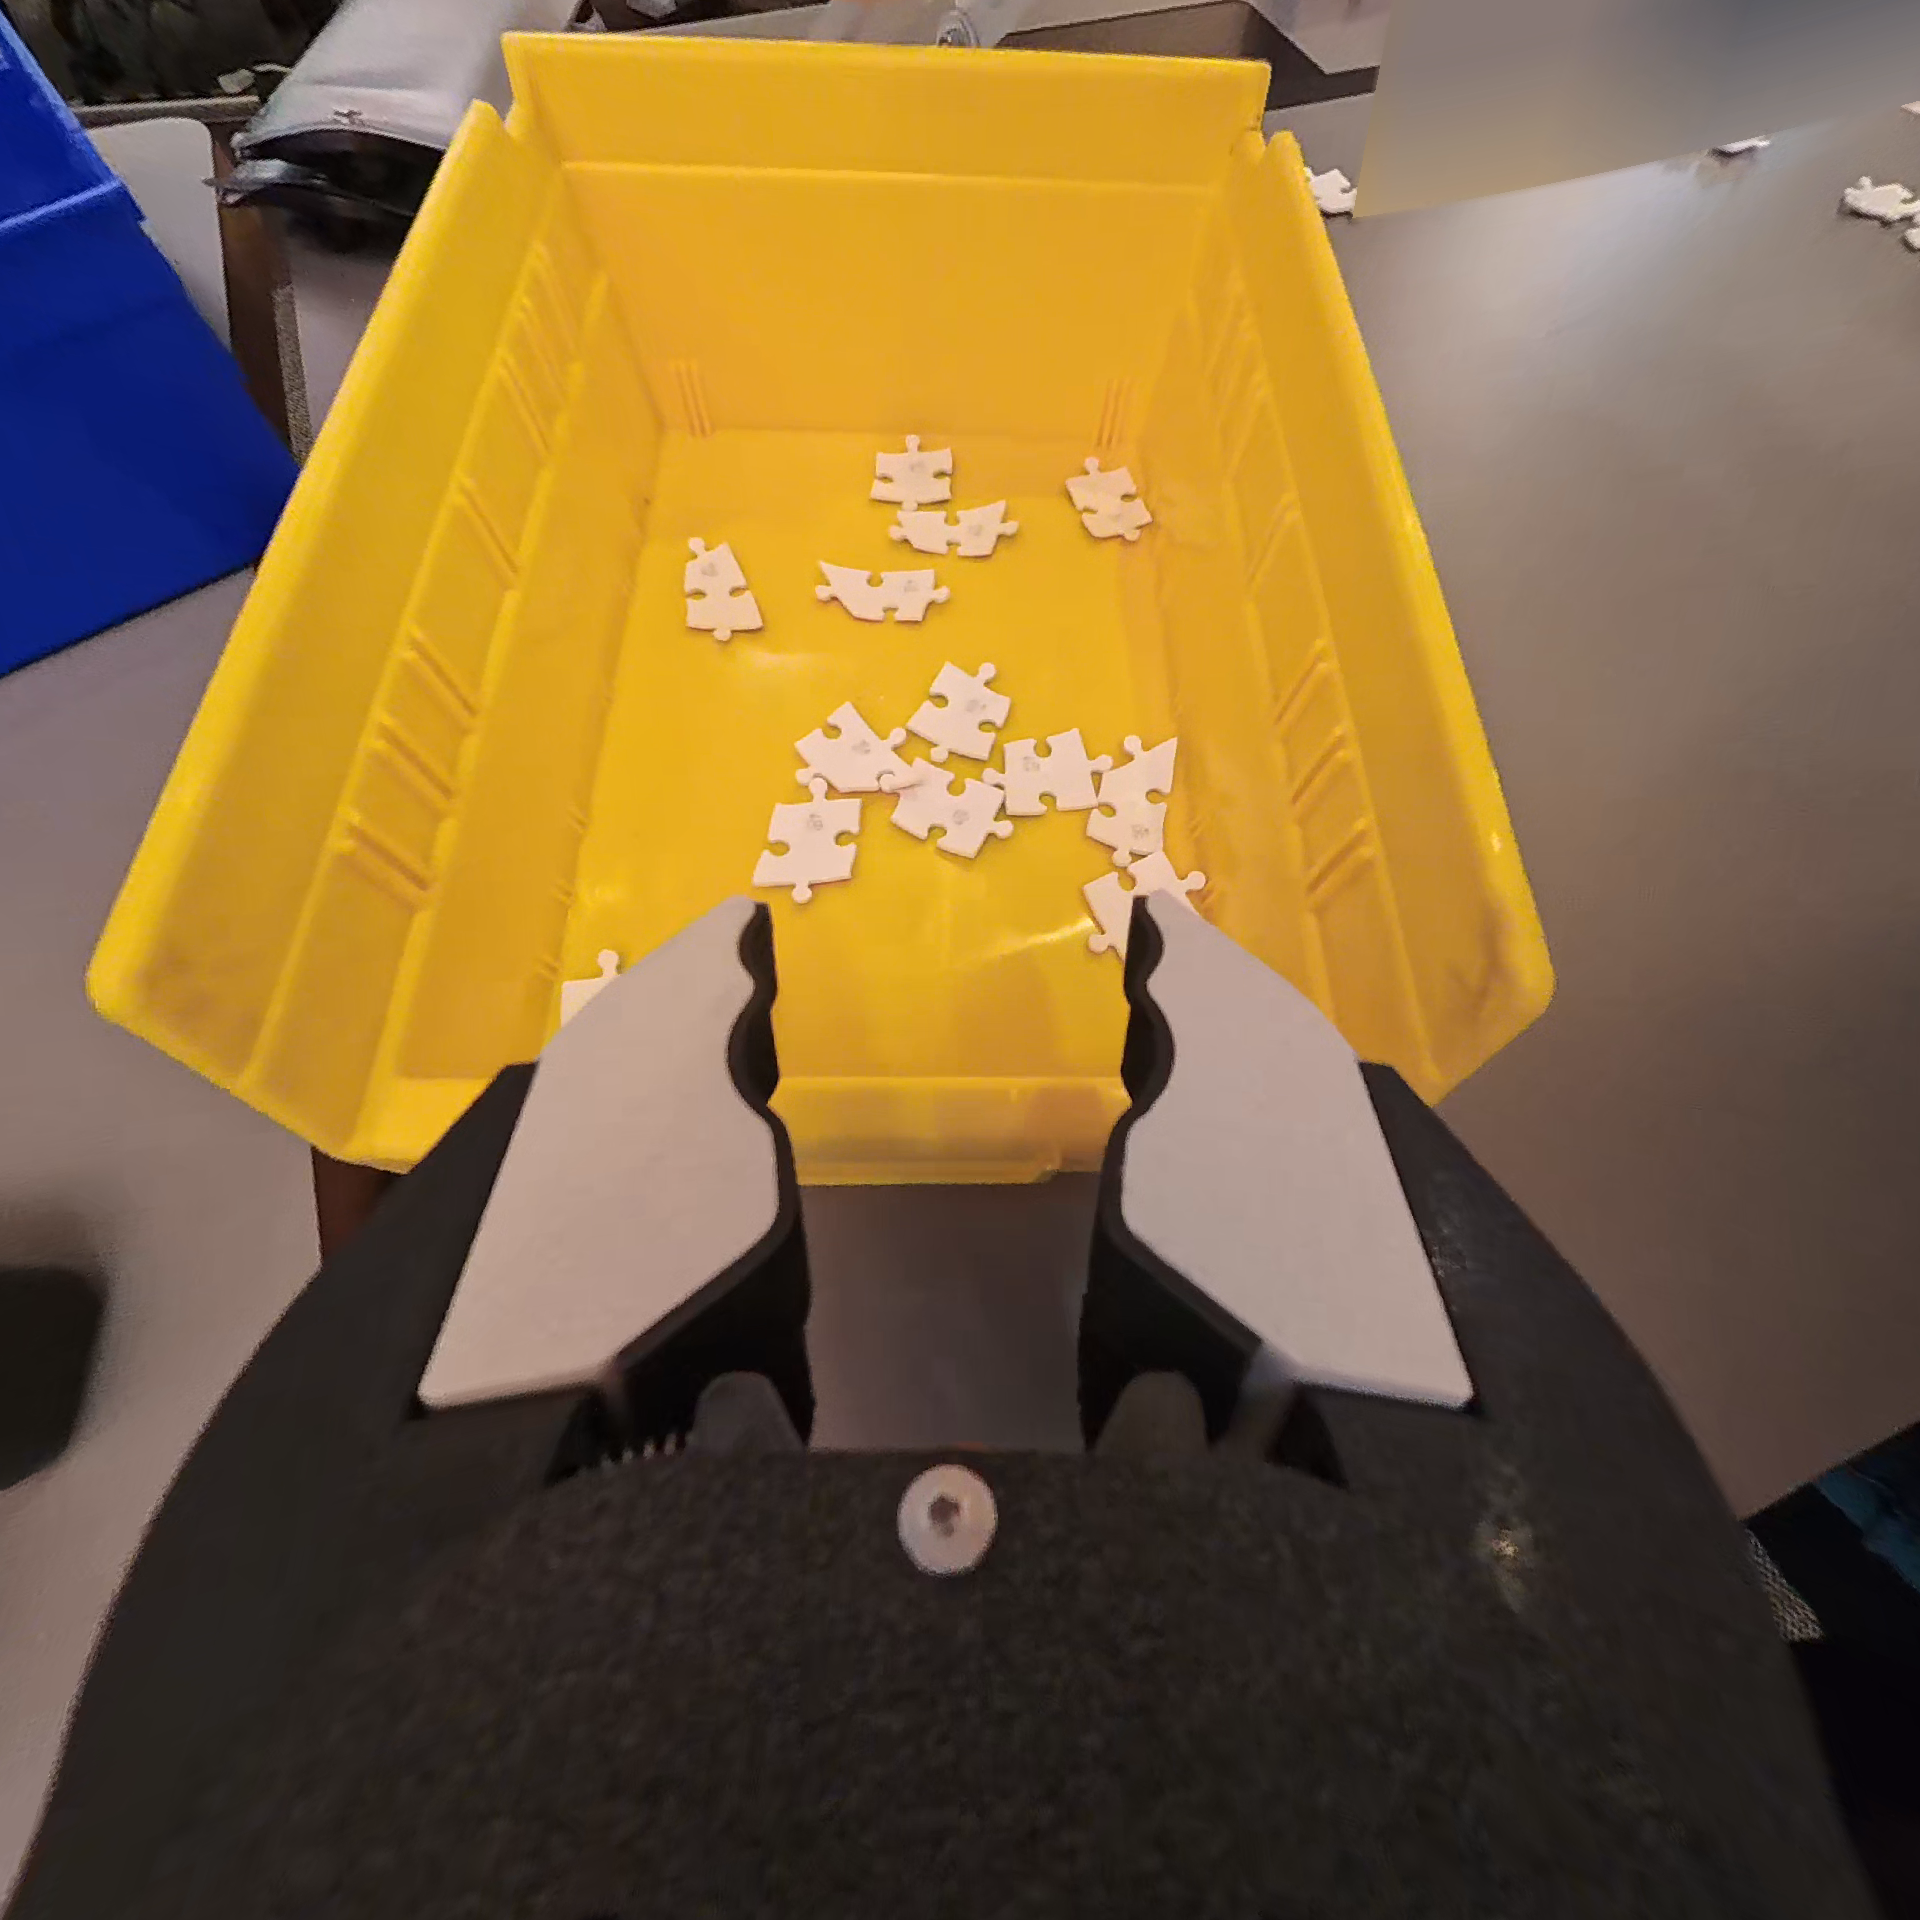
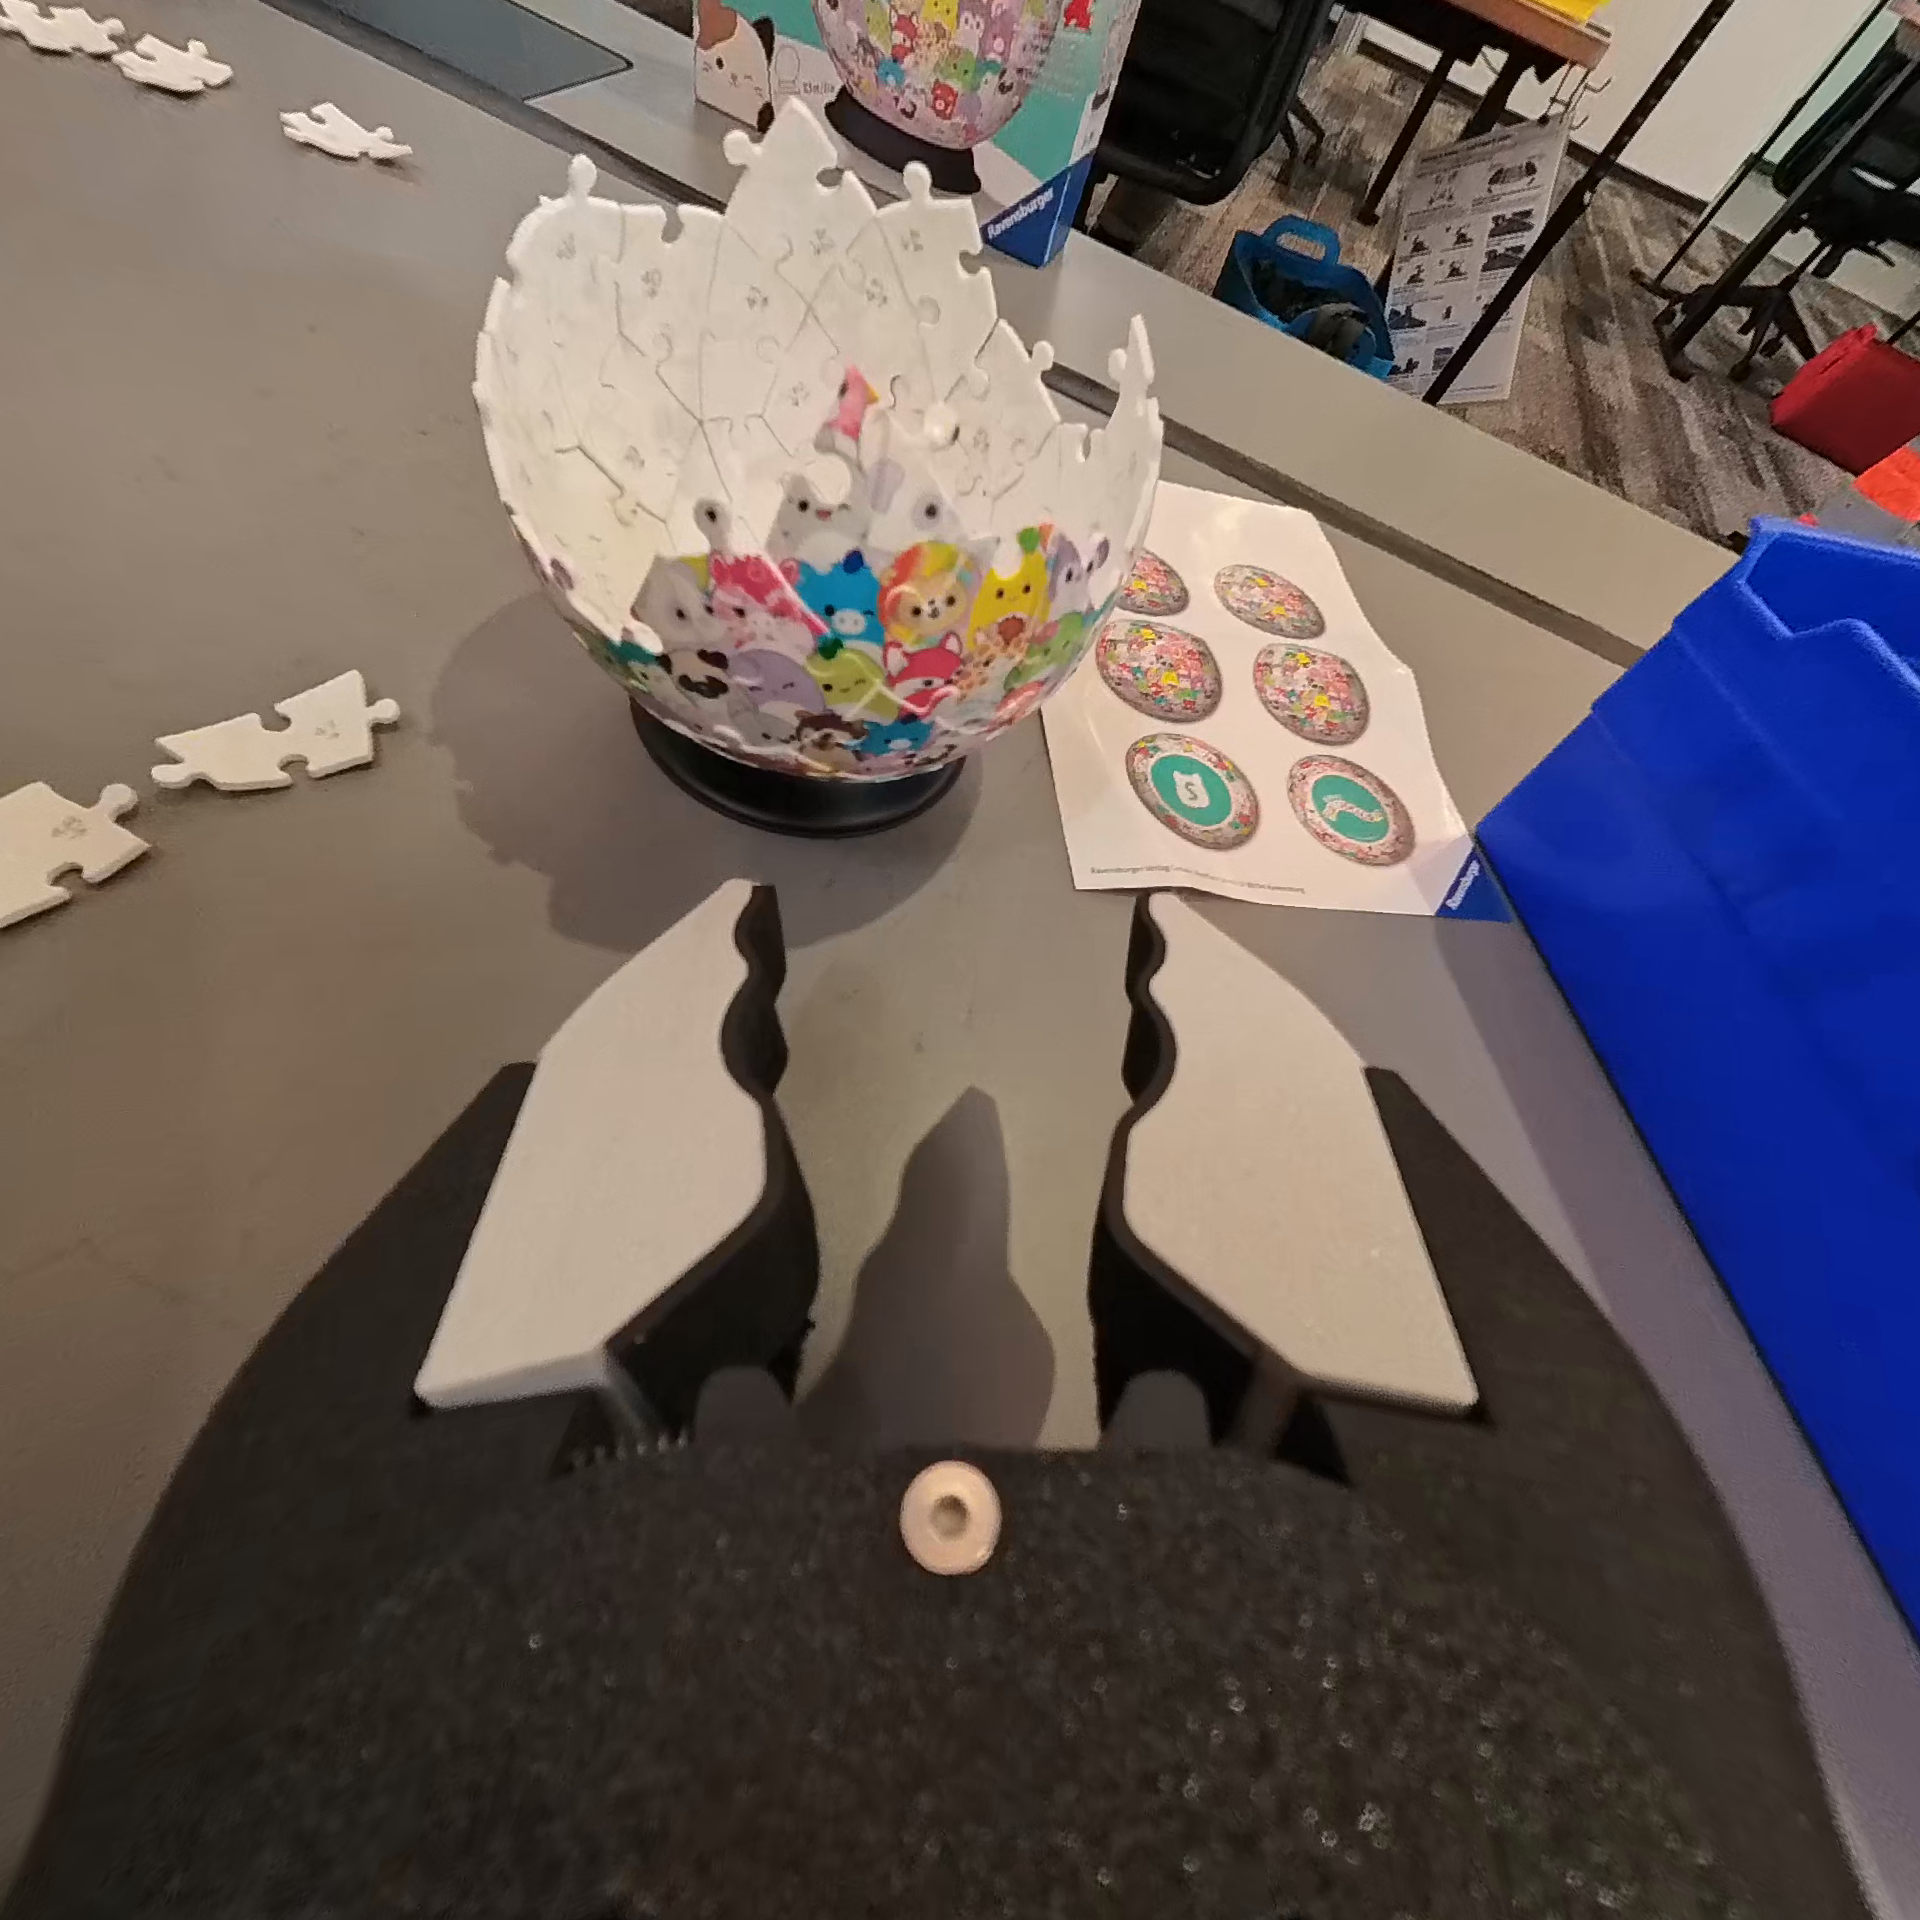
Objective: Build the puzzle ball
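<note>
Jaws gape empty on both: left gripper [image 1: 951,914] over the yellow bin's [image 1: 343,727] near edge above loose pieces [image 1: 940,774]; right gripper [image 2: 951,904] faces the half-built puzzle ball [image 2: 810,499] mid-table. Clumsy pushing could buckle its jagged rim.

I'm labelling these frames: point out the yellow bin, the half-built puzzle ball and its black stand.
yellow bin [image 1: 436,665], left wrist view, left inner wall.
puzzle ball [image 2: 914,623], right wrist view, coloured outer shell.
black stand [image 2: 727,784], right wrist view, front rim.
</note>
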`<state>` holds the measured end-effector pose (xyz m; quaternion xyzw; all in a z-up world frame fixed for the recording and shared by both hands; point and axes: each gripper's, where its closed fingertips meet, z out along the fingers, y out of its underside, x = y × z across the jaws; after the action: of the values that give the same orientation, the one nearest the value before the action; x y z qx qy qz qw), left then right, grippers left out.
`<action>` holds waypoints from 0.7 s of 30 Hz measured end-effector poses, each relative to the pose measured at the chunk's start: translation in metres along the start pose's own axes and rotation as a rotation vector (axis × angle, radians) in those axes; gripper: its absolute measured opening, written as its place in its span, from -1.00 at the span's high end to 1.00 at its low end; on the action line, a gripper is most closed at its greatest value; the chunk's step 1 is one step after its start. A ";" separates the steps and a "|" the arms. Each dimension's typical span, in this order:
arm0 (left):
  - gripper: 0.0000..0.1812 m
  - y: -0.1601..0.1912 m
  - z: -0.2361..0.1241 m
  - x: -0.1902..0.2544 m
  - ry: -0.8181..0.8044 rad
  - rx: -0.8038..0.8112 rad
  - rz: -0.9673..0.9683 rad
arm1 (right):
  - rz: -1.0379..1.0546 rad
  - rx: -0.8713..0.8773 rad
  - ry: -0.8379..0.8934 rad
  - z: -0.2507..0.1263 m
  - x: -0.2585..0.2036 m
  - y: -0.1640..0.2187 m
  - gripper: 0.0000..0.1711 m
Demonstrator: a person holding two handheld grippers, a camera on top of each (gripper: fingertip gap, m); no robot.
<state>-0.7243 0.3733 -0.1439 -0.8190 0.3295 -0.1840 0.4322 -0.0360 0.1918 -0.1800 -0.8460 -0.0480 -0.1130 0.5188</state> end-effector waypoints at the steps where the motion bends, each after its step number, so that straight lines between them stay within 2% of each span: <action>1: 0.29 0.000 0.000 0.000 -0.001 -0.001 -0.002 | 0.001 0.001 0.001 0.000 0.000 0.000 0.27; 16: 0.31 0.008 0.012 0.001 -0.004 -0.060 -0.001 | -0.002 -0.003 -0.009 0.000 -0.001 0.000 0.27; 21: 0.32 0.006 0.026 -0.005 -0.013 -0.166 0.064 | -0.006 -0.010 -0.013 0.001 -0.002 0.001 0.27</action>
<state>-0.7146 0.3895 -0.1636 -0.8422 0.3667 -0.1370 0.3708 -0.0378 0.1921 -0.1820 -0.8490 -0.0537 -0.1093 0.5141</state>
